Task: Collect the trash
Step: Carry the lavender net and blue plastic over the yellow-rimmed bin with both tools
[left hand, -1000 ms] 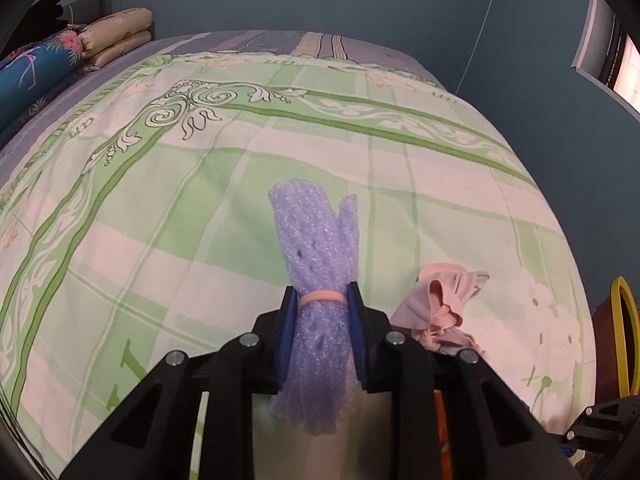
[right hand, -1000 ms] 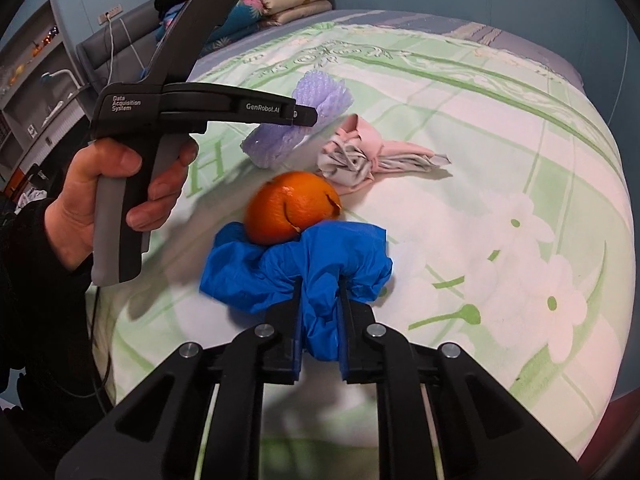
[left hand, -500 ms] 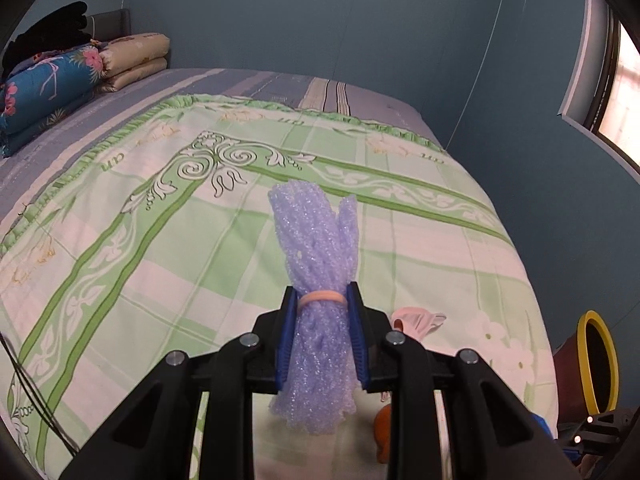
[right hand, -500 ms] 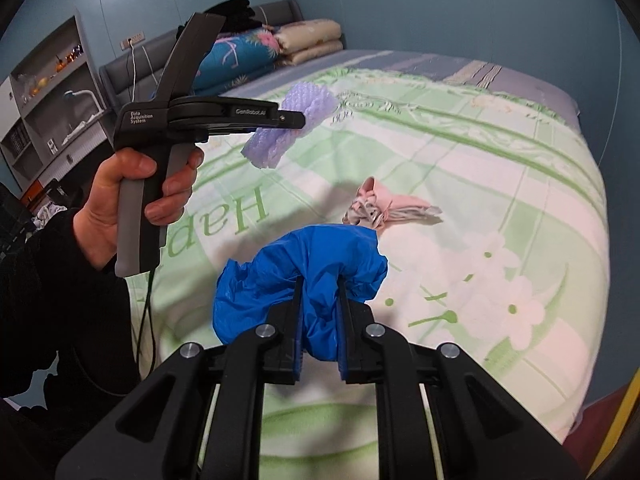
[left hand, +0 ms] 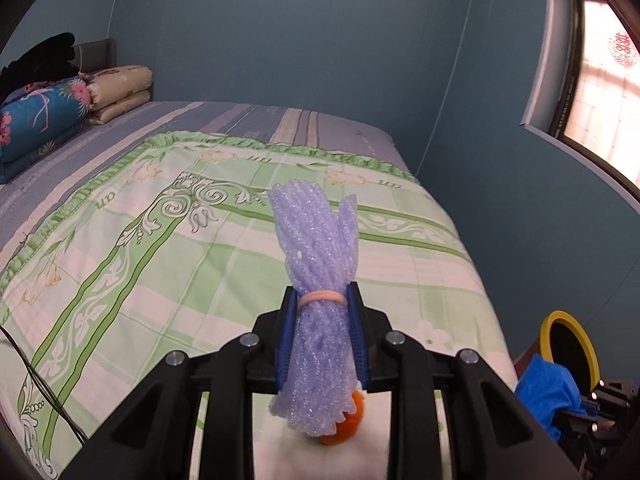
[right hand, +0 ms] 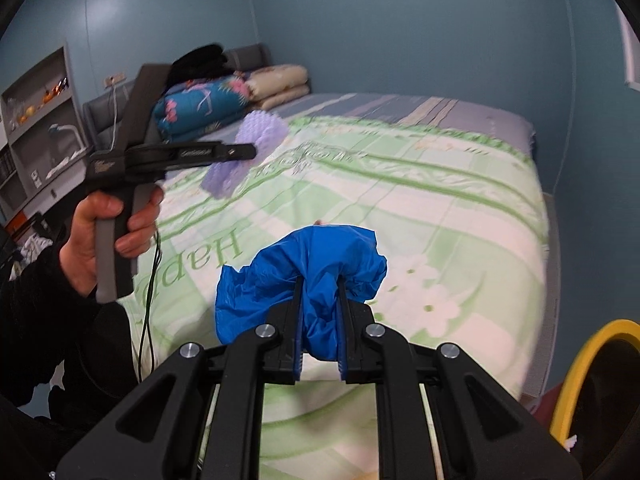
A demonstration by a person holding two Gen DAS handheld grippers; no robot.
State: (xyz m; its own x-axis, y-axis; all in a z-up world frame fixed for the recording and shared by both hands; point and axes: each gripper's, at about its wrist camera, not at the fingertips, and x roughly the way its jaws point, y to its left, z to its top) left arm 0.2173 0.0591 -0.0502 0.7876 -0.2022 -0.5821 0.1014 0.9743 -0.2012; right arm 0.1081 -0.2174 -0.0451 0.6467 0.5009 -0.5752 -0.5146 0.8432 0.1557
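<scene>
My left gripper (left hand: 322,300) is shut on a purple foam net bundle (left hand: 316,256) tied with a pale rubber band, held up above the bed. Under the bundle's lower end an orange fruit (left hand: 348,424) lies on the bedspread. My right gripper (right hand: 319,284) is shut on a crumpled blue plastic bag (right hand: 304,256), also lifted off the bed. In the right wrist view a hand holds the left gripper (right hand: 250,151) with the purple net (right hand: 256,136) at the left. The blue bag (left hand: 548,388) shows at the lower right of the left wrist view.
A green and white bedspread (left hand: 160,248) covers the bed. A dark bin with a yellow rim (right hand: 580,364) stands beside the bed at the right, its rim (left hand: 560,316) also in the left wrist view. Folded quilts (left hand: 48,112) lie at the head. A shelf (right hand: 36,120) is on the left.
Both grippers have risen off the bed with their loads and tilted up, so more wall shows. The pink rag has dropped out of sight and the yellow-rimmed bin has come into the right wrist view.
</scene>
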